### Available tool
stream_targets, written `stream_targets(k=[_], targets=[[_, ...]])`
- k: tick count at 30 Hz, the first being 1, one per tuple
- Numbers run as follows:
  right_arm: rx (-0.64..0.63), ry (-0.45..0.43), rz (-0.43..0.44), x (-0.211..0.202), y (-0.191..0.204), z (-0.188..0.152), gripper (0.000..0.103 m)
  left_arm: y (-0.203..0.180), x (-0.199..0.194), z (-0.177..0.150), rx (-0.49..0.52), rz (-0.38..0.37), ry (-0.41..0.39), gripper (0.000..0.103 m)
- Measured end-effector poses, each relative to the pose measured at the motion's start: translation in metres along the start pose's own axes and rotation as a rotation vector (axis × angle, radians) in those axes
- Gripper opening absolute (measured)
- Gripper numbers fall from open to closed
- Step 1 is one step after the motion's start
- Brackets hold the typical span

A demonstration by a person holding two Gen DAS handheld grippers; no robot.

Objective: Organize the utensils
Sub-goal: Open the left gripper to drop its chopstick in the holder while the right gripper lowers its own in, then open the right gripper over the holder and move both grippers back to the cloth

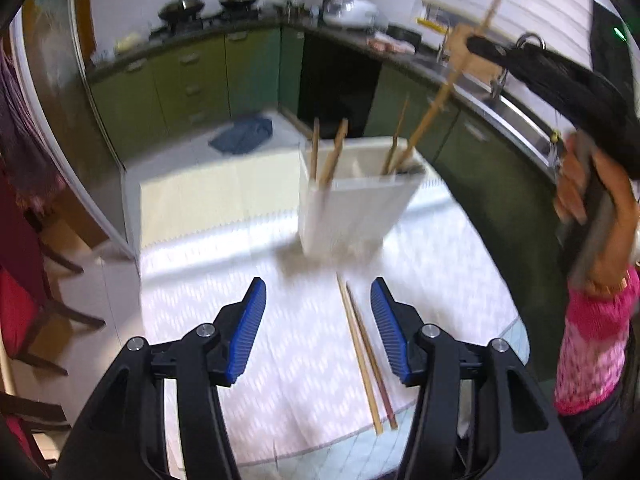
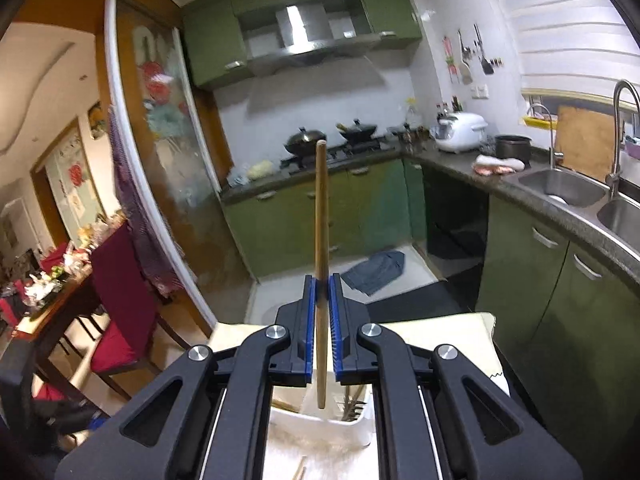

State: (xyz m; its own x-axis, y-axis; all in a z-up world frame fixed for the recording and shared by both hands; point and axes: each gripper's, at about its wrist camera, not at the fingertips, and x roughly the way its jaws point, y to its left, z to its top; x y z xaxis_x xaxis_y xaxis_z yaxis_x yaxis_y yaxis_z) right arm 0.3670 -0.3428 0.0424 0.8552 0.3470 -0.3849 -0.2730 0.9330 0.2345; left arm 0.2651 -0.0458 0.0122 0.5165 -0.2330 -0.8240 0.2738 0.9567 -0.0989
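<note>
The white holder [image 1: 352, 208] stands near the far edge of the tabletop [image 1: 280, 340]; it looks light and tippy. Two chopsticks [image 1: 362, 356] lie beside it, thin, stiff and smooth. Left tongs [image 1: 318, 320] are spread and empty. Right tongs [image 2: 321, 308] pinch one chopstick [image 2: 321, 216] near its middle.

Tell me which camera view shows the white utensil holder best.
The left wrist view: the white utensil holder stands whole on the table, blurred, with chopsticks upright in it. The right wrist view shows only part of its rim, below the right gripper and the chopstick it clamps.
</note>
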Motion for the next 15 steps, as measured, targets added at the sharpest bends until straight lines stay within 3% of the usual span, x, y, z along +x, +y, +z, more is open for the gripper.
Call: stream_targets(k=[6, 8, 9, 15], targets=[[-0.031, 0.097, -0.025, 0.049, -0.004, -0.034, 0.008, 0.007, 0.026, -0.019, -0.016, -0.004, 0.081, 0.052], [-0.055, 0.128, -0.026, 0.057, -0.002, -0.043, 0.024, 0.005, 0.034, -0.018, -0.021, -0.01, 0.1, 0.052], [-0.062, 0.133, -0.023, 0.059, -0.001, -0.047, 0.027, 0.004, 0.037, -0.018, -0.019, -0.009, 0.105, 0.052], [-0.068, 0.084, 0.008, 0.009, -0.001, -0.063, 0.031, -0.013, 0.071, -0.028, 0.004, 0.004, 0.179, 0.052]])
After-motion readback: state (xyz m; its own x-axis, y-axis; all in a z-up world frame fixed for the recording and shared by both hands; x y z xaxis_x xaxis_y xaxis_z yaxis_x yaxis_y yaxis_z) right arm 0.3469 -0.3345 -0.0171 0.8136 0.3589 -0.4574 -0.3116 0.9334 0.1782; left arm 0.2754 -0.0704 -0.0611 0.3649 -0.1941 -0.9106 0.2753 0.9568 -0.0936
